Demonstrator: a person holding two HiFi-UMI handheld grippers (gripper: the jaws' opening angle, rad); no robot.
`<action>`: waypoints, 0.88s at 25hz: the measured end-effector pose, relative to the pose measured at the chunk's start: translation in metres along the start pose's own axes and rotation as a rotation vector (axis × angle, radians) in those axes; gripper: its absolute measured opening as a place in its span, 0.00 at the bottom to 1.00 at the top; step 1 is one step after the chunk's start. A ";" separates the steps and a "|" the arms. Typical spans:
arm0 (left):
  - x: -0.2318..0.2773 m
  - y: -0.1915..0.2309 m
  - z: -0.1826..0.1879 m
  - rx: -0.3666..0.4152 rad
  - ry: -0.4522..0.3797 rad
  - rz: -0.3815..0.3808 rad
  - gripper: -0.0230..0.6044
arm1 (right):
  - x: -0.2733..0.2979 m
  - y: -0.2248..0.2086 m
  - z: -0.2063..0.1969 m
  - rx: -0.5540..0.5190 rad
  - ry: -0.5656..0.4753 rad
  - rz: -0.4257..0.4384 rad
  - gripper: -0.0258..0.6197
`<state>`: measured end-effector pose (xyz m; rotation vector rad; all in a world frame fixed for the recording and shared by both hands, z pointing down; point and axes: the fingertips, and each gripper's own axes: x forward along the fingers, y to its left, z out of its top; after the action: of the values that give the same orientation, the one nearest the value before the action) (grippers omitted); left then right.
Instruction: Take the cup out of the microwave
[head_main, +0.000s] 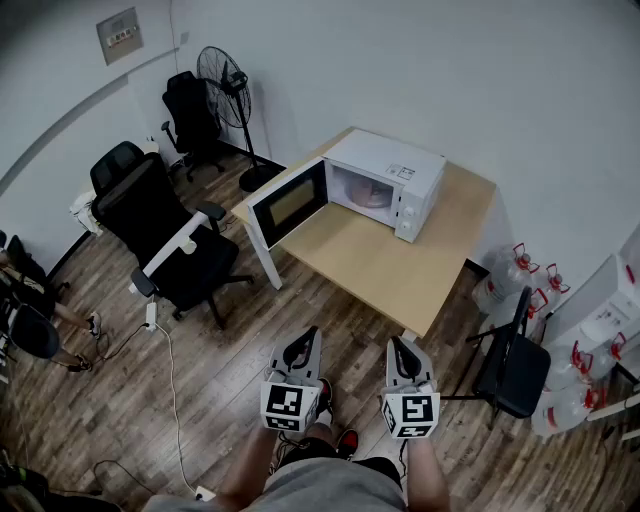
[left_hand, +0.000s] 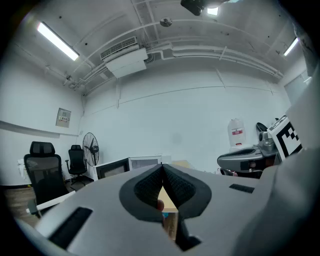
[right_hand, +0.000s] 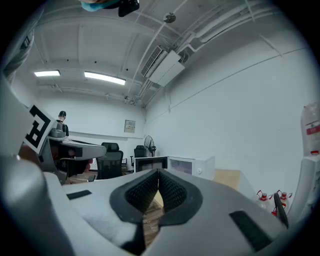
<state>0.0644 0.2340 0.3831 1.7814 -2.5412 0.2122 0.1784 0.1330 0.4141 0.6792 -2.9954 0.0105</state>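
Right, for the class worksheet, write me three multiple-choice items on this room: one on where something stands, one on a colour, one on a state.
1. Where does the microwave stand?
A. on a shelf
B. on a fridge
C. on the wooden table

2. What colour is the microwave's casing?
A. white
B. black
C. red

3. How is the microwave's door?
A. shut
B. swung open
C. taken off

Answers:
1 C: it sits at the table's far end in the head view.
2 A: its top and control side are white.
3 B: the door stands out to the left, still attached, and the inside shows.
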 end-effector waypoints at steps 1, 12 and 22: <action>0.000 0.001 0.000 0.001 0.001 0.000 0.07 | 0.000 0.001 0.001 0.000 -0.002 0.000 0.07; -0.005 0.000 -0.002 -0.003 0.005 -0.013 0.07 | -0.006 0.001 0.002 0.019 -0.011 -0.021 0.07; -0.001 0.018 0.000 -0.007 -0.020 0.014 0.07 | 0.011 0.006 0.011 0.007 -0.032 -0.003 0.07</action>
<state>0.0479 0.2407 0.3810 1.7723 -2.5654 0.1865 0.1649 0.1337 0.4044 0.6913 -3.0259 0.0099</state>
